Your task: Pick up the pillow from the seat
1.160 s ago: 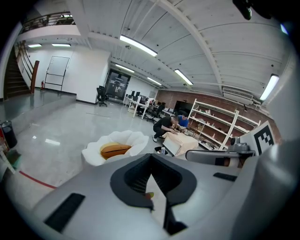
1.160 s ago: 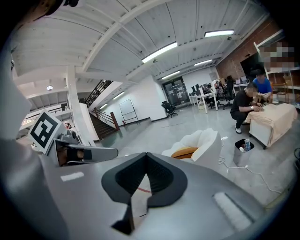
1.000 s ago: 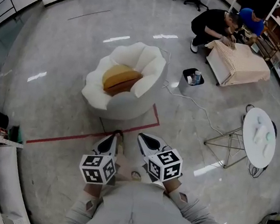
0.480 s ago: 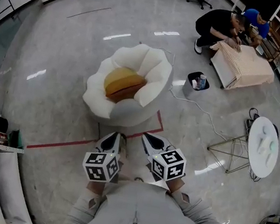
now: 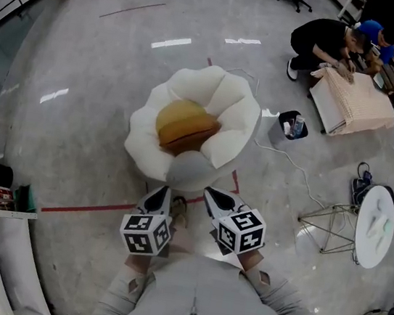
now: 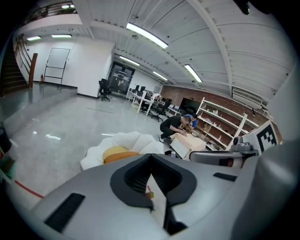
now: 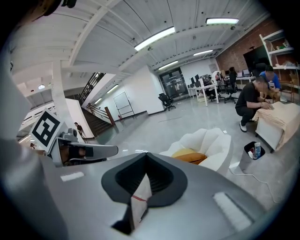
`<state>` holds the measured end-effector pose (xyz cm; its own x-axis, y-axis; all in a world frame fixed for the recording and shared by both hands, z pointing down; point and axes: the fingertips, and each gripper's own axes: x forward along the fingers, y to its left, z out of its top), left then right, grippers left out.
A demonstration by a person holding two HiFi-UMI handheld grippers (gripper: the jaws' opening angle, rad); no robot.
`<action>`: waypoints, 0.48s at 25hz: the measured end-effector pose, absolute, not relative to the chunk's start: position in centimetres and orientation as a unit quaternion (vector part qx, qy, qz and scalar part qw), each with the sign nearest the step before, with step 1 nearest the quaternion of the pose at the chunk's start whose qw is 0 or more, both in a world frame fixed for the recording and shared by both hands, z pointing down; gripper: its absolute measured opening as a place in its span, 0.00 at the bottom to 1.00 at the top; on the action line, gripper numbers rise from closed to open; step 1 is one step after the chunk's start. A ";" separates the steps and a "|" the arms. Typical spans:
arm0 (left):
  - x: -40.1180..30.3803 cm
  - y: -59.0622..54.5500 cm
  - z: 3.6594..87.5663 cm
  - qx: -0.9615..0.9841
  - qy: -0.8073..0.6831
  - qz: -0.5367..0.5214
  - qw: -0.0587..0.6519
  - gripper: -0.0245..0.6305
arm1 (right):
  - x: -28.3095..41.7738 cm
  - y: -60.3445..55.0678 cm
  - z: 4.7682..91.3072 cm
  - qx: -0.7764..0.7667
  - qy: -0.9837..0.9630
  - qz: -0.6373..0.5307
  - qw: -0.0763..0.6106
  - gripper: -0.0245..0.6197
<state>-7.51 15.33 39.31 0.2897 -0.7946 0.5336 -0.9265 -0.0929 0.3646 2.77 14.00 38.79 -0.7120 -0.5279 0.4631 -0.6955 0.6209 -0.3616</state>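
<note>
Sitting closer than before — the seat, pillow inside

The seat hides part of the pillow; what fills the bin is too small to tell.

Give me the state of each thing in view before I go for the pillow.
Left gripper: shut, empty, short of the chair.
Right gripper: shut, empty, beside the left one.
Pillow: lying on the chair's seat, untouched.
Chair: upright on the floor.
Bin: upright, small things inside.
Round table: upright.
</note>
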 end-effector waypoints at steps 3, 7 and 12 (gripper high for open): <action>-9.4 12.8 39.4 0.730 -0.588 0.103 0.333 0.05 | 1.0 11.2 38.6 0.345 -0.886 0.267 0.159 0.04; -11.2 9.2 39.5 0.732 -0.583 0.110 0.336 0.05 | -0.8 7.7 38.8 0.348 -0.882 0.273 0.161 0.04; -13.1 4.7 40.0 0.739 -0.572 0.119 0.335 0.05 | -2.7 3.5 39.2 0.360 -0.876 0.280 0.159 0.04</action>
